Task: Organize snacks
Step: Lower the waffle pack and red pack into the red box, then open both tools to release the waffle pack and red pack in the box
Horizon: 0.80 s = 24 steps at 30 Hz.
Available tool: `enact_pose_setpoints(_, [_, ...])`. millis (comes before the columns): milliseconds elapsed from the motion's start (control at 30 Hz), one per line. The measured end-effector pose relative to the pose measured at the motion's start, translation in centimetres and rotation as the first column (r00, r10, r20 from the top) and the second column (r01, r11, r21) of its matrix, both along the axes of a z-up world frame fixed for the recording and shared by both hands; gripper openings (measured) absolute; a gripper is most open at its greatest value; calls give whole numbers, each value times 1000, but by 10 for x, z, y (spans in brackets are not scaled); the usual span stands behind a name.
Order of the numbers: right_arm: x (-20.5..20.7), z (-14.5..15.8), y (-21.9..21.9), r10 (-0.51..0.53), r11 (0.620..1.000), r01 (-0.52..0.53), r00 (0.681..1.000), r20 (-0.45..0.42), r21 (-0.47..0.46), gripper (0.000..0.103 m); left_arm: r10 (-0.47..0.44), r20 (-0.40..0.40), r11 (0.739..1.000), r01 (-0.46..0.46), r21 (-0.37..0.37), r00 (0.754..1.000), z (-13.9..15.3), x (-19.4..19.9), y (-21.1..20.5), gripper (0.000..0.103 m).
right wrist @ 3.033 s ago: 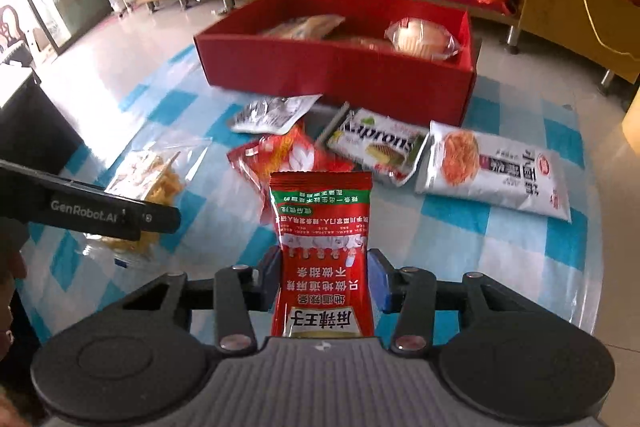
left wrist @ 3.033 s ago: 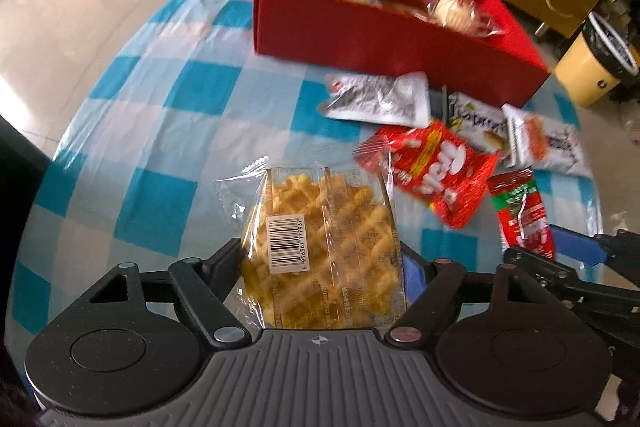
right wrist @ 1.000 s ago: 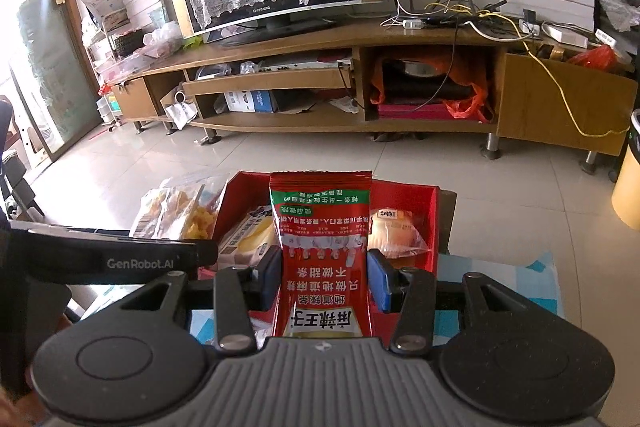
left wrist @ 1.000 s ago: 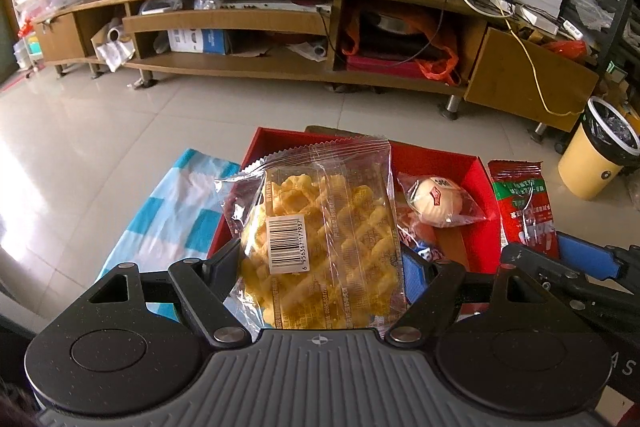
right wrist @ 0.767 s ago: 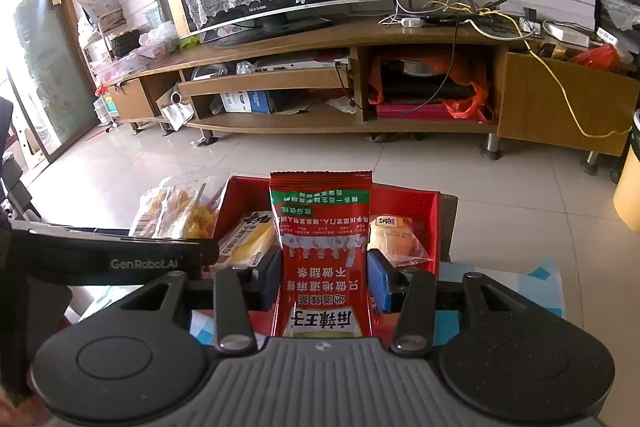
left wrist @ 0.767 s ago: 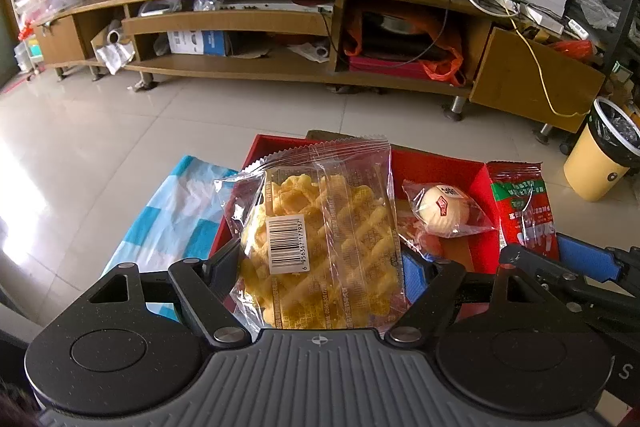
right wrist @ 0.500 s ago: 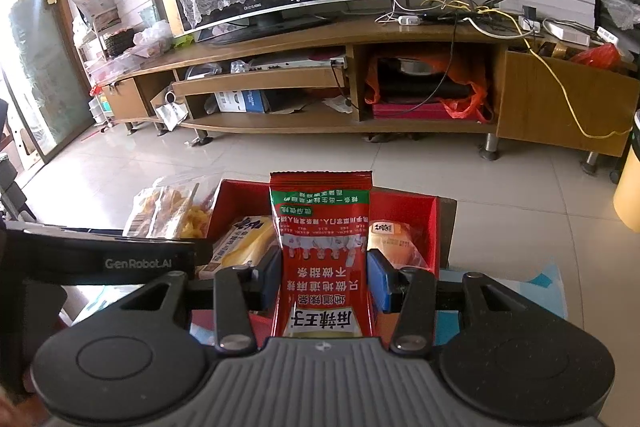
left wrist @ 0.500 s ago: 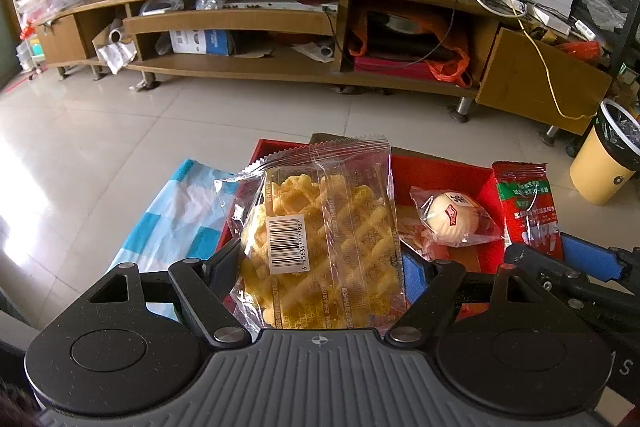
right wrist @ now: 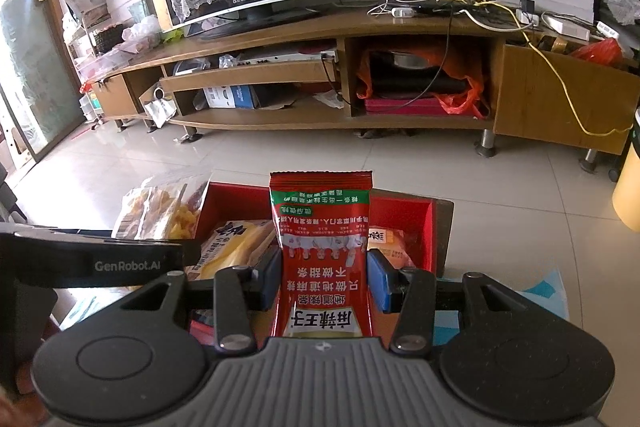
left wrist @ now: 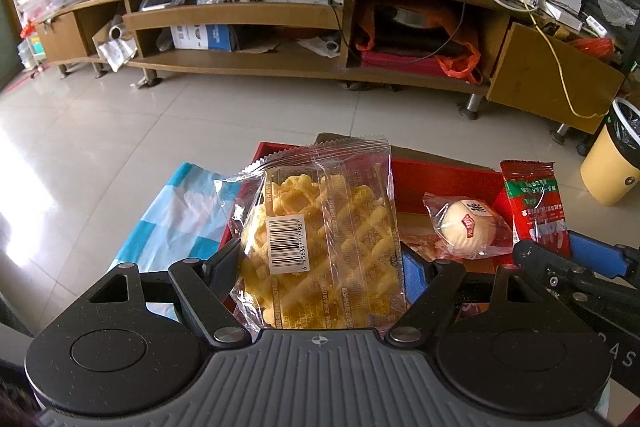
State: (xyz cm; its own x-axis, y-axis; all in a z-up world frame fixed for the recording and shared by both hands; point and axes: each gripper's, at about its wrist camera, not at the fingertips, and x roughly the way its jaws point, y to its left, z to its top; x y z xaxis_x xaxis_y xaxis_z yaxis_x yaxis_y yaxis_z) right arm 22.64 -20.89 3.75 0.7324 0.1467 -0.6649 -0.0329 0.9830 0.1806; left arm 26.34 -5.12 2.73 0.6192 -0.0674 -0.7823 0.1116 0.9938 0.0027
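My left gripper (left wrist: 320,267) is shut on a clear bag of yellow waffle crisps (left wrist: 324,247) with a barcode label, held above the left part of the red box (left wrist: 440,175). My right gripper (right wrist: 322,279) is shut on a red snack packet (right wrist: 322,251) with a green band, upright above the same red box (right wrist: 416,211). In the left wrist view the red packet (left wrist: 536,203) and the right gripper's blue pad show at the right. Inside the box lie a wrapped round bun (left wrist: 468,227) and a yellow bagged snack (right wrist: 236,243).
The blue-and-white checked cloth (left wrist: 180,211) covers the table under the box. Beyond the table's far edge are a tiled floor, a long wooden TV stand (right wrist: 320,75) with a screen, and a yellow bin (left wrist: 612,163) at the right.
Both grippers have carried their packets from the cloth up and forward over the red box. In the last second the box has drawn a little closer and lower in both views.
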Motion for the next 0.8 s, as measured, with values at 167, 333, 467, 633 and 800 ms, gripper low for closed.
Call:
enact_pose_setpoints(167, [10, -7, -1, 1, 1000, -1, 1000, -20, -3, 43, 11, -12, 1000, -11, 10, 1000, -7, 9, -3, 83])
enact_pose_setpoints(333, [20, -16, -1, 2, 1000, -3, 999, -42, -13, 43, 15, -29, 1000, -15, 20, 999, -15, 16, -4, 83])
enact_pose_setpoints(467, [29, -21, 0, 7, 1000, -8, 998, -55, -21, 43, 19, -41, 1000, -18, 26, 999, -20, 22, -6, 83])
enact_pose_setpoints(633, [35, -27, 0, 11, 1000, -13, 998, -65, -25, 43, 25, -52, 999, -24, 34, 998, -25, 26, -7, 83])
enact_pose_setpoints(800, [38, -32, 1, 15, 999, -17, 997, -73, -28, 43, 33, -67, 999, -30, 42, 997, -32, 30, -8, 83])
